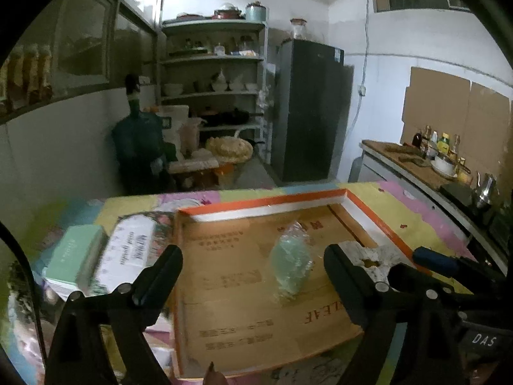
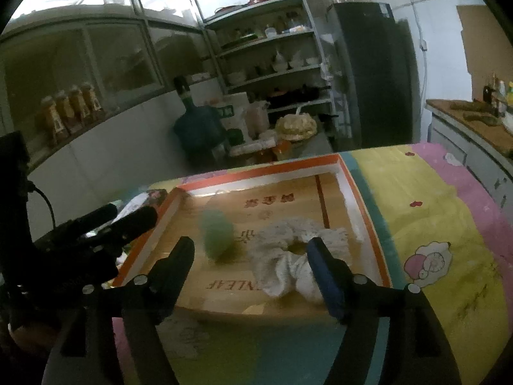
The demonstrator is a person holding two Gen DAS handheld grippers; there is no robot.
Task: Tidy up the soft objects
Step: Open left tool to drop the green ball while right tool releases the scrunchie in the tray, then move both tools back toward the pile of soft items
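A shallow cardboard tray (image 1: pixel 205 215) with an orange rim is observed on a table covered by a patterned cloth (image 2: pixel 433 224). Two soft items are recorded inside it. A pale green bundle (image 1: pixel 290 268), wrapped in clear film, lies near the middle of the tray floor; its long axis is seen running from the near edge toward the far wall, with the narrower end pointing away. A white crumpled cloth (image 2: pixel 288 256) is found just right of it, close to the tray's right wall, gathered into a loose ring with a gap at its centre; no clear long axis can be assigned. The two items are near each other, but contact cannot be confirmed. The left gripper (image 1: pixel 253 256) is held above the tray with its jaws spread wide and nothing between them. The right gripper (image 2: pixel 250 250) is likewise spread wide over the white cloth; whether its fingers touch the fabric cannot be told. A mint-green box (image 1: pixel 75 252) and a printed pack (image 1: pixel 128 250) are noted left of the tray.
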